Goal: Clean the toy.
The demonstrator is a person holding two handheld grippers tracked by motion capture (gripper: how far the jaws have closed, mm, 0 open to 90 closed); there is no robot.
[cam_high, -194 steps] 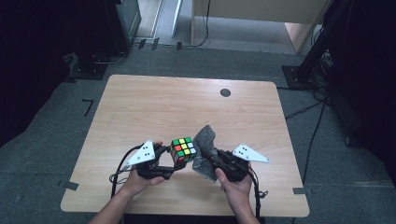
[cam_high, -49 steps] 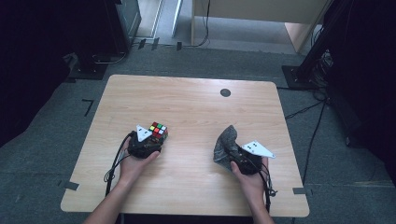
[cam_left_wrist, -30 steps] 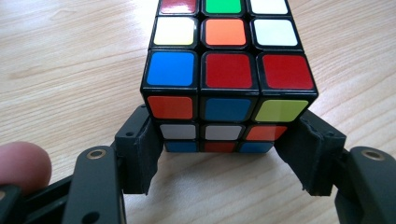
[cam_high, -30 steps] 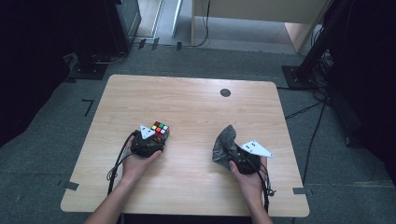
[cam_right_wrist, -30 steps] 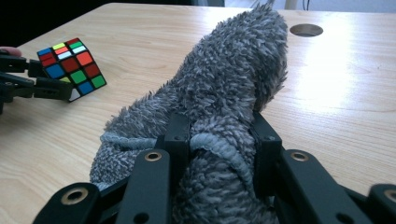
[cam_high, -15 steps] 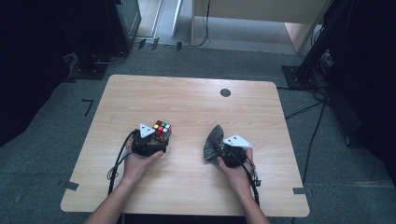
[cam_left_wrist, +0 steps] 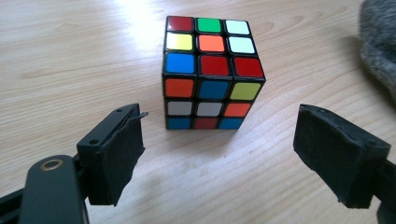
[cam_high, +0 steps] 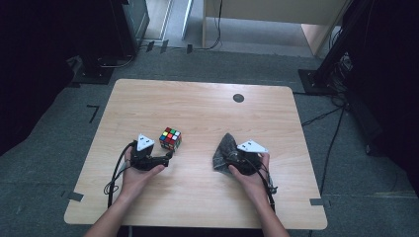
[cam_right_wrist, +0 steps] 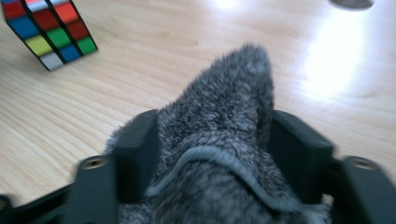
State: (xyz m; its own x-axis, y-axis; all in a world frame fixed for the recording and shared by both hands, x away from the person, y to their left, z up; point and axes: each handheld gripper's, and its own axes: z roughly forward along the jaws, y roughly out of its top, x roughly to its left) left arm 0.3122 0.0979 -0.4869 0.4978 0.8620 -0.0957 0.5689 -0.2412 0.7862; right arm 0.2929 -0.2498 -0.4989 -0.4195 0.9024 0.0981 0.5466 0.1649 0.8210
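A scrambled colour cube (cam_high: 170,138) (cam_left_wrist: 210,79) stands free on the wooden table (cam_high: 197,108). My left gripper (cam_high: 167,156) (cam_left_wrist: 224,135) sits just short of it. Its jaws have just been opening, stand wide apart, and have nothing between them. To the right lies a grey furry cloth (cam_high: 225,147) (cam_right_wrist: 224,93), bunched up into a peak. My right gripper (cam_high: 230,159) (cam_right_wrist: 210,140) has also just been opening, and the cloth lies loosely in its gap. The cube (cam_right_wrist: 46,30) shows at the top left of the right gripper view.
A small black round disc (cam_high: 238,98) (cam_right_wrist: 350,2) sits on the table near its far edge. The cloth's edge (cam_left_wrist: 378,42) shows at the right of the left gripper view. Dark stands and cables surround the table on the grey floor.
The left gripper has let go of the cube and drawn back a little toward the person; the cube stays put. The right gripper moved left with the cloth, then opened its jaws.
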